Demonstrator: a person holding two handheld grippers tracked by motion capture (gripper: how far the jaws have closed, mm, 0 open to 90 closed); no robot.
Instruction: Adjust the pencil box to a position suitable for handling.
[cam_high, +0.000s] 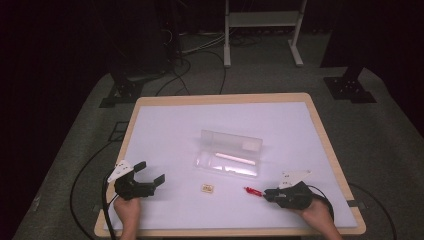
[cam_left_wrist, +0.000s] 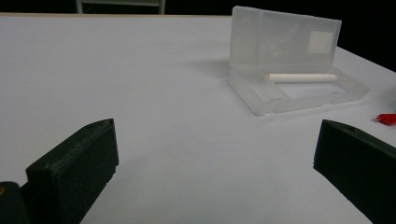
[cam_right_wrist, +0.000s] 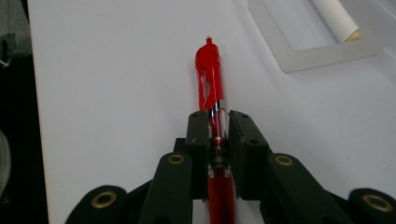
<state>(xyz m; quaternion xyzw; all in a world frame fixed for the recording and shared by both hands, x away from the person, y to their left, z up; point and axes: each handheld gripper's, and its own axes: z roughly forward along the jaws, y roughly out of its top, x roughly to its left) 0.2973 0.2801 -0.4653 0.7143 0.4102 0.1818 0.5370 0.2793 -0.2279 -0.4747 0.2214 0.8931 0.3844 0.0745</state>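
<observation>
A red pen (cam_right_wrist: 209, 70) lies on the white table top, its tip pointing away from me, with my right gripper (cam_right_wrist: 218, 121) shut on its barrel. From above, that pen (cam_high: 252, 190) pokes left out of the right gripper (cam_high: 270, 194) near the front right. An open clear plastic case (cam_high: 227, 162) sits mid-table with its lid upright, and a white stick (cam_high: 234, 158) lies in its tray. My left gripper (cam_high: 150, 171) rests at the front left, open with nothing between its jaws. In the left gripper view the case (cam_left_wrist: 299, 93) and stick (cam_left_wrist: 302, 78) are ahead to the right.
A small tan block (cam_high: 207, 188) lies between the two grippers, in front of the case. The white mat (cam_high: 220, 115) covers a wood-edged table. Beyond its far edge stand a white frame (cam_high: 262, 20), black stand feet (cam_high: 350, 90) and floor cables (cam_high: 200, 47).
</observation>
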